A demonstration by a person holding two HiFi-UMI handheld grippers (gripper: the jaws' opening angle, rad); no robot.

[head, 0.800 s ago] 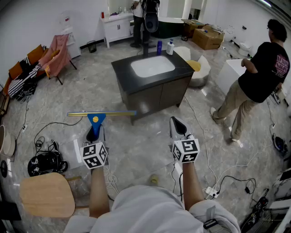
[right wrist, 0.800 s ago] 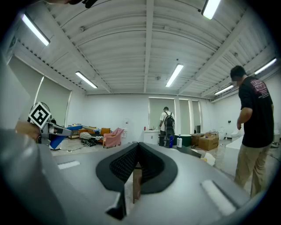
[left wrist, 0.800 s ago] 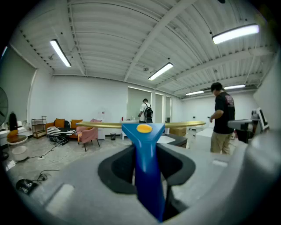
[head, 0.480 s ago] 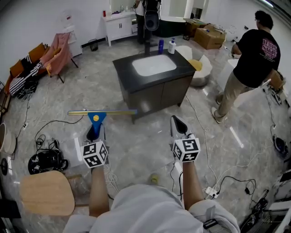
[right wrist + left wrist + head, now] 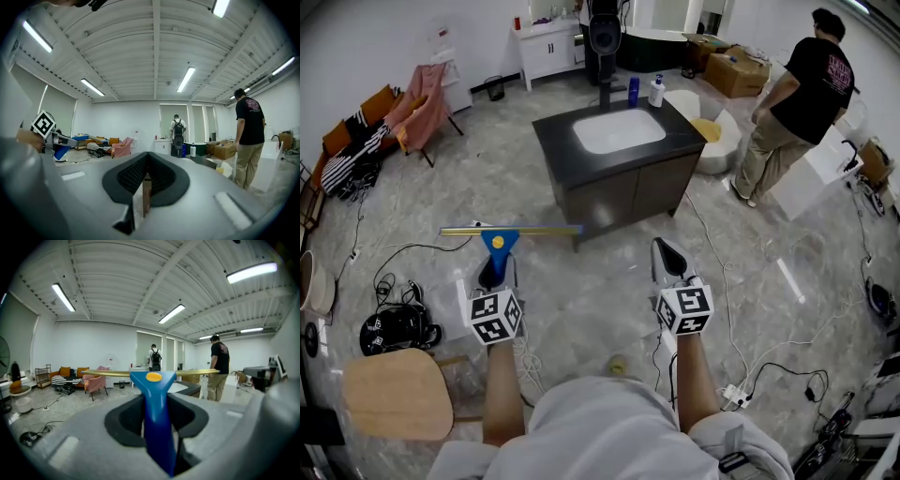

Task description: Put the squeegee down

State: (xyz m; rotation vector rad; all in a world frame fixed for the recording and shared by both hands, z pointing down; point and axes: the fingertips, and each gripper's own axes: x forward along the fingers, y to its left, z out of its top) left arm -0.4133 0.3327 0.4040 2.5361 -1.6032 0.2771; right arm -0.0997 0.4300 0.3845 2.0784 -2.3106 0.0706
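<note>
The left gripper [image 5: 494, 272] is clamped on the squeegee [image 5: 499, 242], its jaws partway apart around the blue handle [image 5: 157, 418]. The squeegee is held in the air over the floor [image 5: 581, 300], its brass blade bar lying crosswise and about level ahead of the gripper. The right gripper [image 5: 667, 258], well apart to the right, has its jaws together with nothing in them. Beyond stands a dark bench [image 5: 553, 150] with a white basin [image 5: 619, 132]. A person [image 5: 802, 94] stands to its right.
</note>
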